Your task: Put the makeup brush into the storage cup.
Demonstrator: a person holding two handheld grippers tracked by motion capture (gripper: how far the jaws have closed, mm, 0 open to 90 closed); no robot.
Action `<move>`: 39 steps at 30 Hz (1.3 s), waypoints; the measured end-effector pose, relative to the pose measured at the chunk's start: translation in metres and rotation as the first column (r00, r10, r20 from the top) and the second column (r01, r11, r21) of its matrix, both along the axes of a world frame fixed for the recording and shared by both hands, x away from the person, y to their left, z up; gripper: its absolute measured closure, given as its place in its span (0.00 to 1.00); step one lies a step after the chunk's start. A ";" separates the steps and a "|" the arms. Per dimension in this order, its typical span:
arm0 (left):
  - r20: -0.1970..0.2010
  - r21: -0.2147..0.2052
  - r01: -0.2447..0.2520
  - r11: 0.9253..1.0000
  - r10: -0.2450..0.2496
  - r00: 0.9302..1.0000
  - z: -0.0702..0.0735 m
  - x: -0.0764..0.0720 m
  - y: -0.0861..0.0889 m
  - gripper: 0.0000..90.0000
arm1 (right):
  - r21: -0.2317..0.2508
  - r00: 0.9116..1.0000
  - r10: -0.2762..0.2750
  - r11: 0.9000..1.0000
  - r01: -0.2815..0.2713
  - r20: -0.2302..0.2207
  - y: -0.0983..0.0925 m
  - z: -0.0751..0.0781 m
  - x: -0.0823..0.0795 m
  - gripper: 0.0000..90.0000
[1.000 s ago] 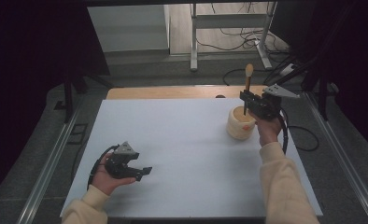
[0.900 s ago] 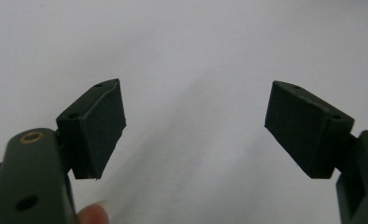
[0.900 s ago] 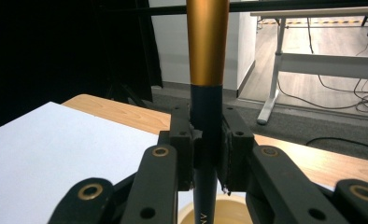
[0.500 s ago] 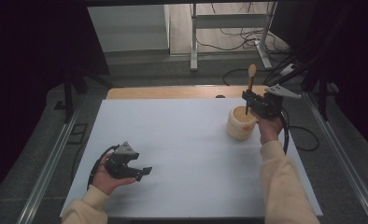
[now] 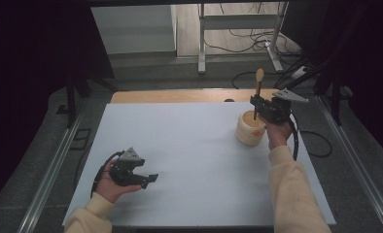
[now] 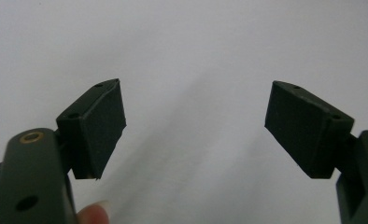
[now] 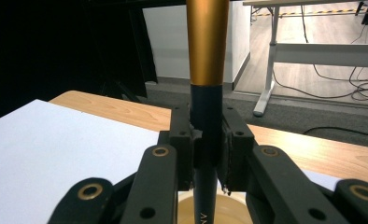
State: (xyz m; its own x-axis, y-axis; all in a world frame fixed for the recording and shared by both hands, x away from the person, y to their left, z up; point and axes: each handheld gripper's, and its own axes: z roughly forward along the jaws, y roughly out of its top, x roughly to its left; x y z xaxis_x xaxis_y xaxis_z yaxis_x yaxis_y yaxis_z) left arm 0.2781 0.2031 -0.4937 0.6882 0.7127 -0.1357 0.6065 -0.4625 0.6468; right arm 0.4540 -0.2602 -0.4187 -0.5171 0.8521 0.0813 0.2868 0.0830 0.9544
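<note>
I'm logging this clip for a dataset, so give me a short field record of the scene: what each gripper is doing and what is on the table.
right gripper: shut on the brush, holding it upright over the cup
brush: dark stem, gold-brown handle, lower end inside the cup
cup: cream, round, on the white sheet near its right far side
left gripper: open, nothing between its jaws, near the sheet's front left
white sheet: covers most of the wooden table

Looking like a lab or test room: white sheet (image 5: 189, 145) covering a wooden table (image 5: 180, 95), dark curtains (image 5: 34, 73) hanging at both sides, metal rails (image 5: 53, 174) running along the floor, cables (image 5: 238, 39) lying loose under a bare white desk frame (image 5: 238, 29) behind.
</note>
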 end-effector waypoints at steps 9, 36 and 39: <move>0.000 0.000 -0.001 1.000 0.001 1.000 0.000 0.000 0.000 0.23 | -0.007 1.000 -0.012 1.000 0.012 -0.017 -0.001 -0.008 0.004 0.88; -0.001 0.004 0.001 1.000 -0.001 1.000 -0.001 0.000 0.000 0.23 | -0.022 0.998 -0.022 1.000 0.021 -0.061 -0.002 -0.035 0.005 0.87; -0.002 0.005 0.003 1.000 -0.003 1.000 -0.001 0.000 0.000 0.23 | -0.021 0.998 -0.019 1.000 0.018 -0.057 -0.002 -0.034 0.005 0.87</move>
State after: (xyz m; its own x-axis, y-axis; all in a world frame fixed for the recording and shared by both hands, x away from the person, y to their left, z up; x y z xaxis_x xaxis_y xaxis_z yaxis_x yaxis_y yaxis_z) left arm 0.2786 0.2031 -0.4945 0.6900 0.7115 -0.1329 0.6062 -0.4677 0.6433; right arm 0.4589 -0.2620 -0.4532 -0.4961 0.8632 0.0932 0.3429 0.0961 0.9344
